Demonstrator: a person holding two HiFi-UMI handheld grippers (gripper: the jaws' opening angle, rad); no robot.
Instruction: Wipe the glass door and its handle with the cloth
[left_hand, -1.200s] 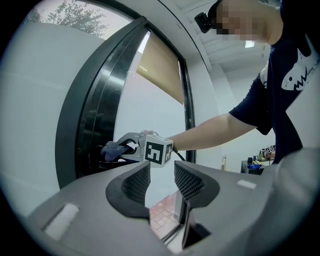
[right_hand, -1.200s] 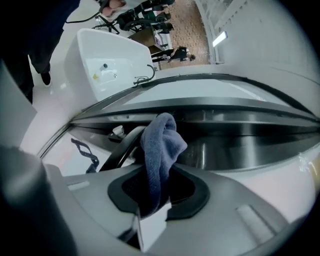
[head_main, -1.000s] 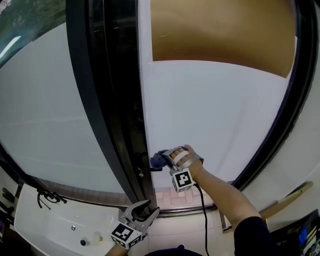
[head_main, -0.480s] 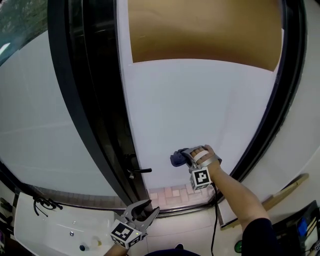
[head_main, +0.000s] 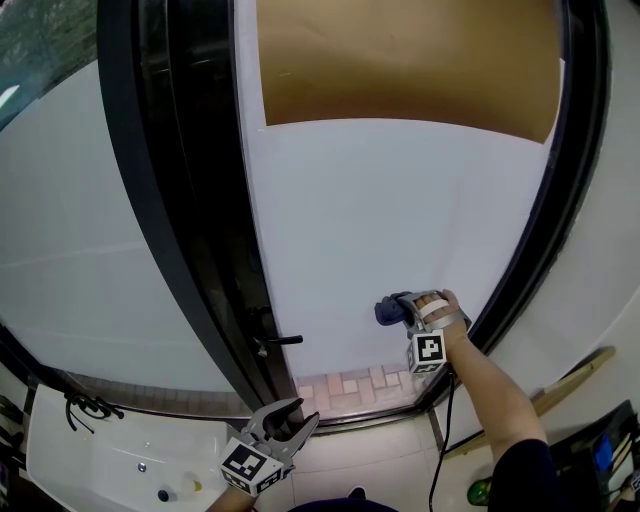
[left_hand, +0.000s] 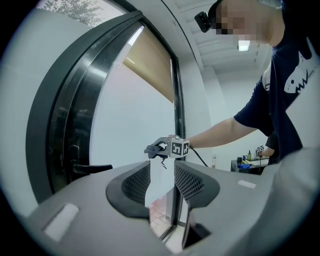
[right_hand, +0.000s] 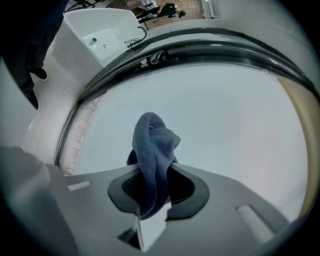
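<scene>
The frosted glass door (head_main: 400, 210) fills the head view, framed in black. Its black lever handle (head_main: 275, 340) sticks out at the door's left edge, also visible as the handle (left_hand: 90, 168) in the left gripper view. My right gripper (head_main: 400, 308) is shut on a dark blue cloth (head_main: 390, 311), pressed against the lower right of the pane; the cloth (right_hand: 152, 160) bunches between the jaws against the glass (right_hand: 225, 120). My left gripper (head_main: 285, 420) hangs low below the door, open, holding nothing.
A tan blind (head_main: 410, 60) covers the pane's top. A white sink (head_main: 110, 460) with black tools lies at the lower left. Brick paving (head_main: 350, 385) shows through the door's clear bottom strip. A wooden stick (head_main: 570, 385) leans at the right.
My right gripper has slid the cloth rightward across the glass, from beside the handle to the pane's lower right. The left gripper has stayed put.
</scene>
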